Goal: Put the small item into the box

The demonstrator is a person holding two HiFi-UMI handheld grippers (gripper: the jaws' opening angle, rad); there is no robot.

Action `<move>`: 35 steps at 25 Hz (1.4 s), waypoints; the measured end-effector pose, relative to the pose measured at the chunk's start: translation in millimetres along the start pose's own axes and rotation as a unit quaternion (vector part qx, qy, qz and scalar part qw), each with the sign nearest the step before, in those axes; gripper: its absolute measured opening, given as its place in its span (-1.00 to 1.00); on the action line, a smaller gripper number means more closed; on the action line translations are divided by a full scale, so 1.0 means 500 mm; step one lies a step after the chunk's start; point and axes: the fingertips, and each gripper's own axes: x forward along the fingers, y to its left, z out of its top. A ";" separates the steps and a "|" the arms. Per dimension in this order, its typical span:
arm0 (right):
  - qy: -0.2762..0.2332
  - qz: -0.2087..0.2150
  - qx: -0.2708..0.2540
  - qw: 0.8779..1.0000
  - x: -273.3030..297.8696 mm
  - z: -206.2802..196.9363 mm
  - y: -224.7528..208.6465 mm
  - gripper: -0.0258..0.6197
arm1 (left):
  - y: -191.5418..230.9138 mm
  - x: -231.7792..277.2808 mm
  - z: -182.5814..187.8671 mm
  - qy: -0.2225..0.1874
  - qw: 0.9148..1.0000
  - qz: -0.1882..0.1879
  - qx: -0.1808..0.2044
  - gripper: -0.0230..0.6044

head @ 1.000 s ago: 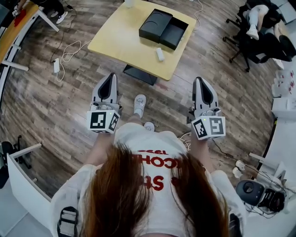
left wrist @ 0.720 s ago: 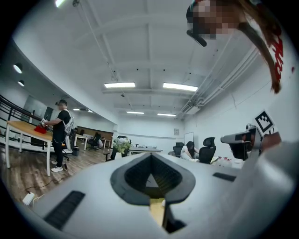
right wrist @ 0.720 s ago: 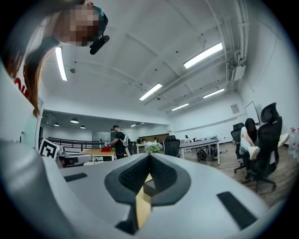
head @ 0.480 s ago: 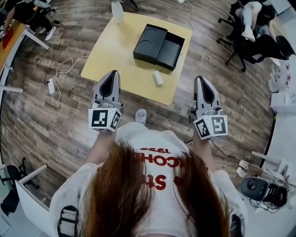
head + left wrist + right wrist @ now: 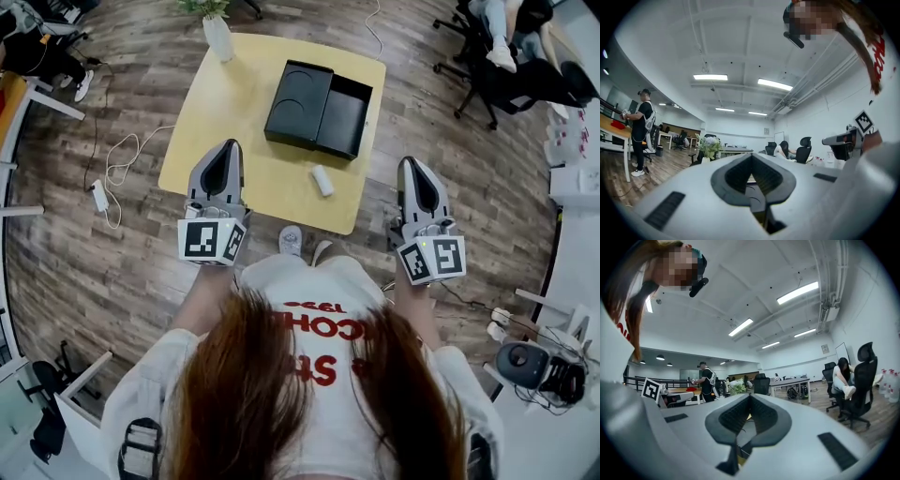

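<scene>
A black box point(image 5: 319, 110) lies open on the yellow table point(image 5: 211, 141), its lid half at the left and the empty tray half at the right. The small white item point(image 5: 322, 180) rests on the table just in front of the box. My left gripper point(image 5: 228, 146) hovers over the table's near left edge, shut and empty. My right gripper point(image 5: 410, 162) is off the table's right corner, over the floor, also shut and empty. Both gripper views look level across the room, with the left gripper point(image 5: 751, 157) and the right gripper point(image 5: 750, 397) showing closed tips.
A white vase with a plant point(image 5: 217, 36) stands at the table's far left corner. Cables and a power strip point(image 5: 103, 183) lie on the wood floor at the left. Office chairs with seated people point(image 5: 511, 56) are at the far right. My shoes point(image 5: 291, 240) are by the table's near edge.
The table, box and white item have come closer to me and the grippers as I walk forward. Both grippers stay shut and held out in front.
</scene>
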 end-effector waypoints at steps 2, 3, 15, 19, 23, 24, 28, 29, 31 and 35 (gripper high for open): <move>0.006 0.001 0.003 1.000 0.008 -0.005 -0.011 -0.90 | -0.005 0.012 -0.008 0.007 1.000 0.001 -0.003 -0.91; 0.008 0.003 0.004 1.000 0.014 -0.007 -0.016 -0.90 | -0.008 0.017 -0.011 0.009 1.000 0.003 -0.005 -0.91; 0.011 0.091 -0.001 0.996 0.142 0.010 -0.110 -0.90 | -0.010 0.085 -0.011 0.003 0.995 0.096 0.010 -0.91; 0.016 0.117 0.006 0.993 0.178 0.008 -0.130 -0.90 | -0.016 0.102 -0.014 0.000 0.992 0.124 0.008 -0.91; 0.031 0.131 0.018 0.991 0.198 -0.014 -0.130 -0.90 | -0.024 0.115 -0.028 0.007 0.991 0.135 0.006 -0.91; 0.037 0.133 0.021 0.990 0.204 -0.023 -0.125 -0.90 | -0.023 0.119 -0.033 0.010 0.991 0.135 0.006 -0.91; 0.066 0.137 0.033 0.988 0.215 -0.063 -0.095 -0.90 | -0.022 0.131 -0.052 0.022 0.992 0.125 0.004 -0.91; 0.072 0.137 0.034 0.987 0.215 -0.072 -0.087 -0.90 | -0.024 0.134 -0.057 0.025 0.993 0.118 0.004 -0.91; 0.085 0.135 0.034 0.987 0.211 -0.093 -0.072 -0.90 | -0.028 0.136 -0.068 0.032 0.994 0.107 0.004 -0.91; 0.140 0.124 0.043 0.981 0.195 -0.172 -0.033 -0.90 | -0.028 0.127 -0.099 0.047 0.995 0.092 -0.009 -0.91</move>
